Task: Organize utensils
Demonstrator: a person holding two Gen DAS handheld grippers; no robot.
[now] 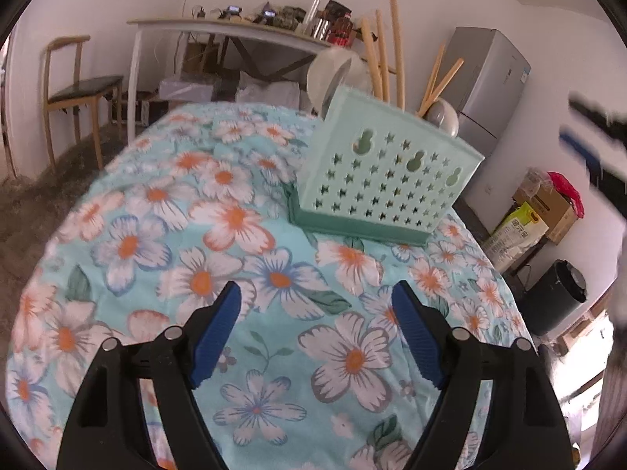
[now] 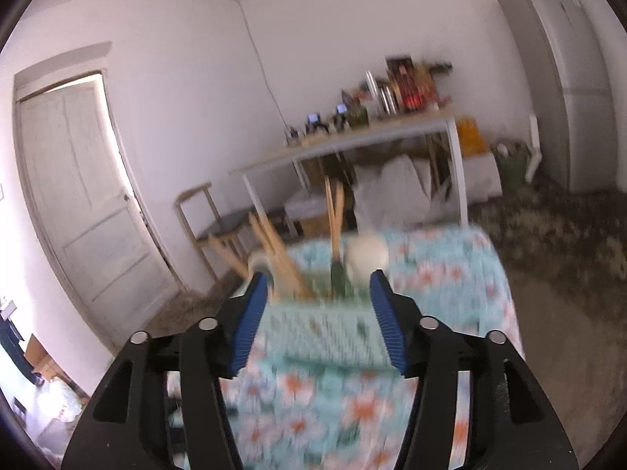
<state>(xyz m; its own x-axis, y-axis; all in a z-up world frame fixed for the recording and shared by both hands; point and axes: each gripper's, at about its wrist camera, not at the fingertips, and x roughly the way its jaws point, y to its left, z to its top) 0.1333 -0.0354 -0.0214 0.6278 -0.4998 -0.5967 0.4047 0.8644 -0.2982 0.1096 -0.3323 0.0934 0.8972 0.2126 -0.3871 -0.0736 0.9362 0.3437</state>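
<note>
A mint-green perforated utensil basket [image 1: 386, 174] stands on the floral tablecloth [image 1: 203, 235] at the table's far right. Wooden chopsticks [image 1: 395, 47] and pale spoons [image 1: 444, 115] stick up out of it. My left gripper [image 1: 315, 297] hovers open above the cloth in front of the basket, nothing between its blue pads. In the right wrist view, blurred, my right gripper [image 2: 318, 286] is open just short of the basket [image 2: 321, 331], with chopsticks [image 2: 280, 258] and a white spoon [image 2: 366, 256] rising beyond its tips. It holds nothing. The right gripper [image 1: 588, 145] also shows as a blur at the right edge.
Behind the table stand a white desk [image 1: 235, 31] loaded with bottles and clutter, a wooden chair [image 1: 78, 86] and a grey fridge [image 1: 490, 78]. Cardboard boxes [image 1: 544, 203] and a black bin [image 1: 556, 297] sit at the right. A door [image 2: 82, 192] stands at the left.
</note>
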